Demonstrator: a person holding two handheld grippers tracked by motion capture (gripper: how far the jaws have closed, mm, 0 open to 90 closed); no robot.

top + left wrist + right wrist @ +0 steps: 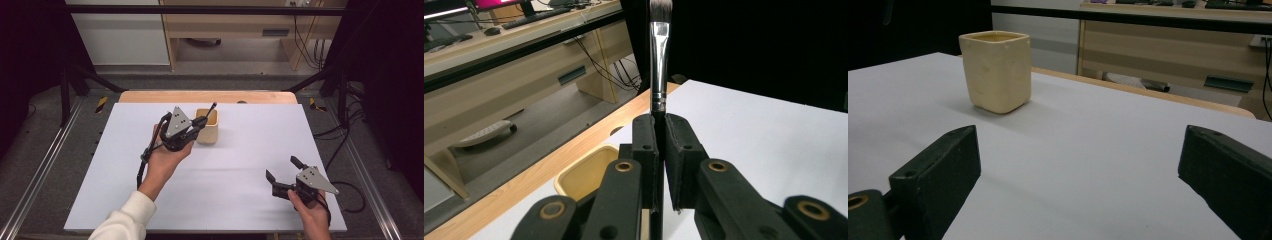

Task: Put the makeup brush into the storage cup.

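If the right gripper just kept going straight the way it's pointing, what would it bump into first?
Probably nothing soon. The right gripper has its jaws wide open over bare white table. The cream cup stands left of its line, so it likely slides past toward the table's far edge, though depth is hard to judge.

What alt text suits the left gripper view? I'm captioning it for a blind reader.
The left gripper has its two black jaws shut on a makeup brush that points up, bristles topmost. Below left stands a cream square cup on the white table.
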